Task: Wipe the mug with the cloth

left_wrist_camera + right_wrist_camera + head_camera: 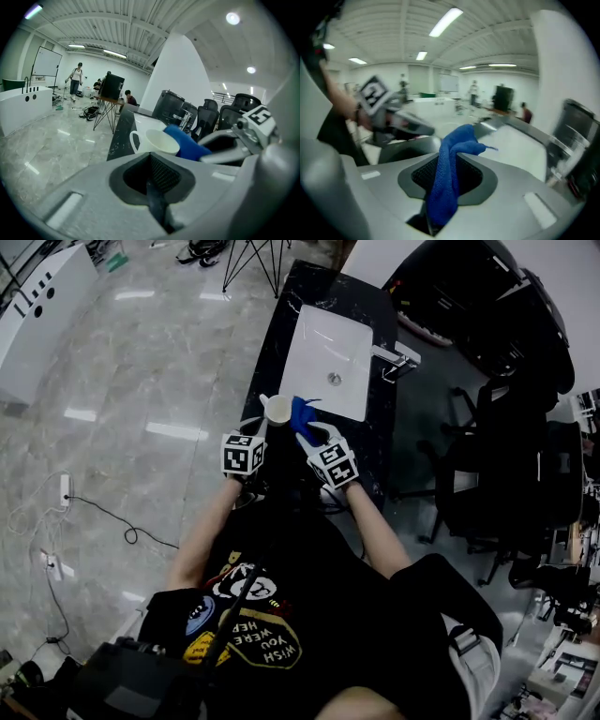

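mug (157, 140) smooth glossy white; cloth (445, 187) blue, nubby weave; countertop (278, 334) polished dark stone look.

Glossy grey floor (141, 381); black office chairs (506, 474).

head view, steeply down. a person in a black printed t-shirt (272, 615) is reaching both arms forward to the near end of a dark table (281, 324). the left gripper (262, 426) is pointing at a white mug (277, 410) by the table's left edge, just beside a white sink (328, 352); cannot tell whether the mug is standing or lifted. the right gripper (309, 435) is showing a blue cloth (302, 414) at its tip, bunching against the mug's right side. a faucet (398, 360) is standing right of the sink. black chairs (506, 456) are crowding the right. a power strip (65, 489) is lying on the grey floor (141, 362).
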